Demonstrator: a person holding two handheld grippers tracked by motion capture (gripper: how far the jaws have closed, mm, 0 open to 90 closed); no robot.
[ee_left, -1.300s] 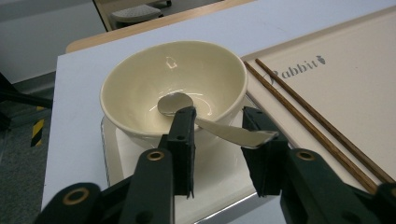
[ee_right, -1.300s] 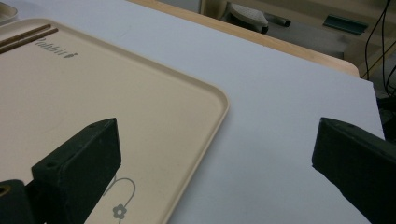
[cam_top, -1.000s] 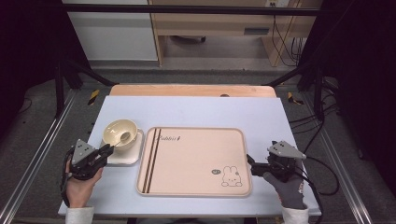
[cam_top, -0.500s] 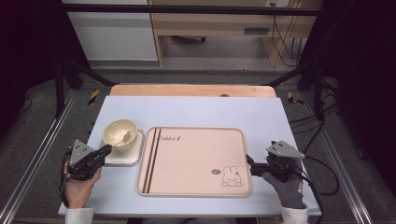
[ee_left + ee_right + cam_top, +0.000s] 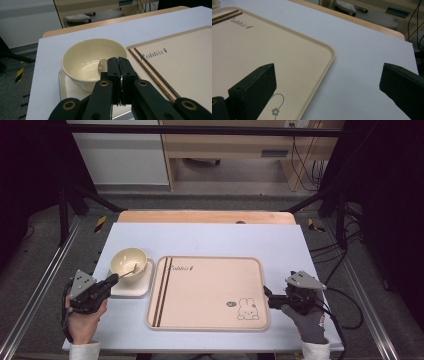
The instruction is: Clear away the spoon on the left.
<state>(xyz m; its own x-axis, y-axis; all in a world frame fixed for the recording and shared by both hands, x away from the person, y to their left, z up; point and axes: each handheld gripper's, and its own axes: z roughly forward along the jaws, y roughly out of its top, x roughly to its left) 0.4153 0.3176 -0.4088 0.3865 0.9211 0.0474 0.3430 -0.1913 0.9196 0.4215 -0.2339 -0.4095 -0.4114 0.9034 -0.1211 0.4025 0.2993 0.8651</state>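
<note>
A cream bowl [image 5: 125,257] [image 5: 85,57] stands on a white square plate [image 5: 136,287] [image 5: 66,87] at the table's left. A metal spoon [image 5: 129,270] [image 5: 102,65] rests with its head inside the bowl. My left gripper [image 5: 113,279] [image 5: 118,60] is shut on the spoon's handle at the bowl's near rim. A beige rabbit tray [image 5: 210,290] [image 5: 190,65] [image 5: 262,42] lies in the middle, with brown chopsticks [image 5: 162,292] [image 5: 150,72] [image 5: 224,16] along its left side. My right gripper [image 5: 266,296] [image 5: 327,72] stands open beside the tray's right edge, nothing between its jaws.
The white table top [image 5: 210,240] sits on a wooden board [image 5: 205,216] that shows at the far edge. Black frame posts [image 5: 65,205] stand at both sides, and cables [image 5: 345,270] hang off the right.
My left gripper has drawn back slightly to the left, toward the person. The right gripper, tray and bowl have stayed put.
</note>
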